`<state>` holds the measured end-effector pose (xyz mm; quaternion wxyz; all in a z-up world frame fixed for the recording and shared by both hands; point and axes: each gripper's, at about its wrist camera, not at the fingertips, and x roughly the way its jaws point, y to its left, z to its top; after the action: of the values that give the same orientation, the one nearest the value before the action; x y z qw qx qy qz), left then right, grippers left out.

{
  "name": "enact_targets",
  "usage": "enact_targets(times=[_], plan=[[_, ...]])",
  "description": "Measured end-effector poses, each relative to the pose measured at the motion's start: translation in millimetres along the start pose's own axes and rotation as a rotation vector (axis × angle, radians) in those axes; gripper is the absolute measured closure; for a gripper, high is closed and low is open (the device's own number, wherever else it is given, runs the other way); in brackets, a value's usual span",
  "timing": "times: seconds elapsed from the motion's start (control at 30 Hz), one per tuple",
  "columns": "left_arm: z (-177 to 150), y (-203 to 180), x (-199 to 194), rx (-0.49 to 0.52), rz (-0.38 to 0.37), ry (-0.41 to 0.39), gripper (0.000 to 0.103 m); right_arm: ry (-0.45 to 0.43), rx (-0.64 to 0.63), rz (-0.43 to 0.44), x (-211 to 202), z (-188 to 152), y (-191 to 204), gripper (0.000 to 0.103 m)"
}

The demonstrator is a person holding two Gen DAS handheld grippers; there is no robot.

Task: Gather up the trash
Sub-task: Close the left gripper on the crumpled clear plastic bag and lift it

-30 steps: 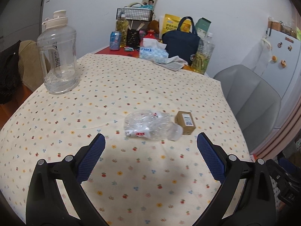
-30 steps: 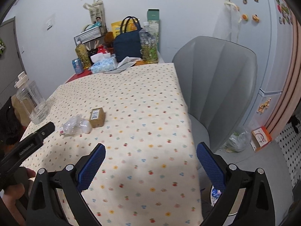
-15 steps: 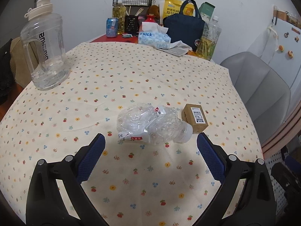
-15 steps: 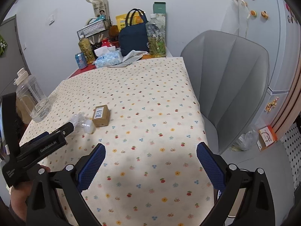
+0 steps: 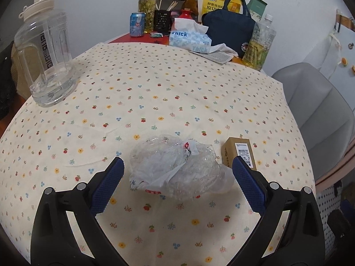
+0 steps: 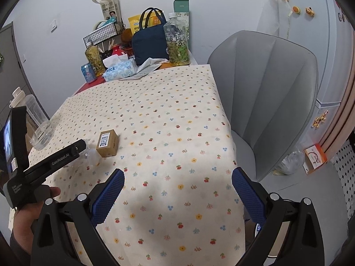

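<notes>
Floral cloth covers the table (image 5: 155, 93) we work at, with clutter packed along its far edge: a tissue box (image 5: 190, 38), a navy bag (image 5: 230, 27), a tea bottle (image 5: 258, 43), a blue can (image 5: 137, 24); a big clear jug (image 5: 47, 59) stands near the left edge. Our target, the crushed plastic bottle (image 5: 177, 170), lies on its side toward the near right part of the surface, its capped end just beside a small cardboard box (image 5: 240, 155); we cannot tell whether the two touch. Our left gripper (image 5: 177, 173) is spread wide with the bottle sitting between its blue pads (image 5: 108, 179), neither pad touching it as far as we can see. Our right gripper (image 6: 177, 190) is also wide apart and empty, hovering over bare cloth near the right edge, beside the grey chair (image 6: 266, 93). We judge the bottle to be very light, thin-walled and springy, already crumpled, with a loose label flap; it should give under pressure and could slip on smooth plastic. We would close across the crumpled middle, where the creases offer purchase, rather than on the stiff neck or the loose label. The box looks stiff and light, an easy squeeze across its short sides.
</notes>
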<state>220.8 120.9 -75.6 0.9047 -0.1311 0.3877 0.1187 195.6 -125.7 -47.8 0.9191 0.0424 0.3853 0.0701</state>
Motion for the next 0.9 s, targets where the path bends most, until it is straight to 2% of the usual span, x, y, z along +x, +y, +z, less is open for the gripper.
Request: enact_targets(times=[0.23,0.4,0.53,0.67,0.9], plan=[[3,5,21,-0.024,0.016,0.047,0.006,0.018,-0.021,-0.007,15,10,10,0.008],[1,12,34,-0.064,-0.007,0.073,0.006,0.026,-0.031,-0.01,22,12,14,0.008],[0,14,33,-0.068,-0.022,0.07,0.006,0.032,-0.04,-0.012,25,12,20,0.008],[-3,21,27,-0.083,-0.034,0.06,0.011,0.037,-0.058,-0.007,27,10,30,0.008],[0,46,10,-0.12,-0.01,0.018,0.011,0.041,-0.097,0.013,30,11,52,0.008]])
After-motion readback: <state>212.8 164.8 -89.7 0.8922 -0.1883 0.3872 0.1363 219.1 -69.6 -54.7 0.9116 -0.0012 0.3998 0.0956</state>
